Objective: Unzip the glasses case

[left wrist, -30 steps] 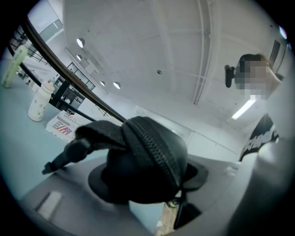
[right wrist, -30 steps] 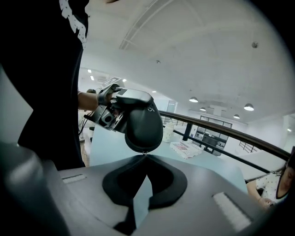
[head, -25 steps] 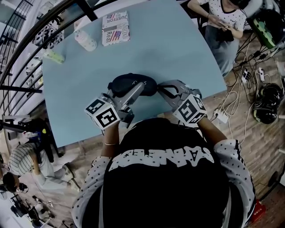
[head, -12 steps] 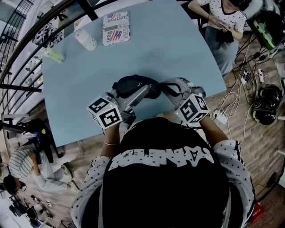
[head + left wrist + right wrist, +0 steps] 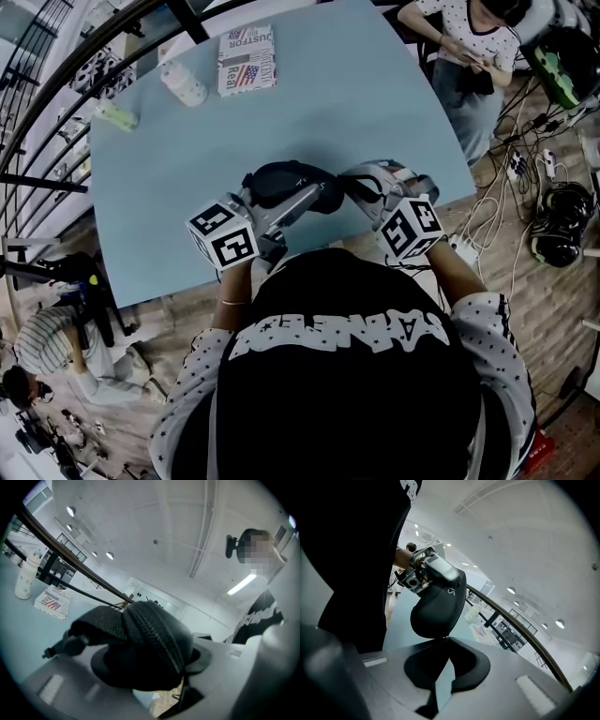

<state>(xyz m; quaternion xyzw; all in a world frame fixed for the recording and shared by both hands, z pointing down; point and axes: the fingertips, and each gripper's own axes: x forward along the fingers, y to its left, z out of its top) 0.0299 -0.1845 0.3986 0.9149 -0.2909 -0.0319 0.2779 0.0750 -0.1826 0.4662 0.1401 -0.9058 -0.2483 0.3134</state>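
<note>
Glasses case point(image 5: 286, 183) is right in front of you, held up between both tools just over the near edge of the table point(image 5: 375, 103). Your left gripper point(image 5: 302, 192) has it clamped across the body, with the jaws closed on its sides. Your right gripper point(image 5: 345, 184) comes in at the other end, its jaws pressed together at the very tip on what looks like the zip pull point(image 5: 440, 638).

The head view only gives you the dark hump of the case with both tools meeting on it, not the contact itself. The left gripper view fills that in: the zip point(image 5: 154, 634) runs over the ridge of the case, and its teeth are closed along the stretch you can see. The right gripper view shows the smooth end of the case with pale lettering, and your left tool gripping beyond it.

For room, your body is close behind your hands and the table's right corner is near your right tool. Past the case the tabletop runs wide. A bottle point(image 5: 183, 84) and a newspaper point(image 5: 246, 59) sit at the far side, well apart from the case. A person point(image 5: 464, 47) stands at the far right corner, with cables point(image 5: 497, 206) on the floor off that edge.
</note>
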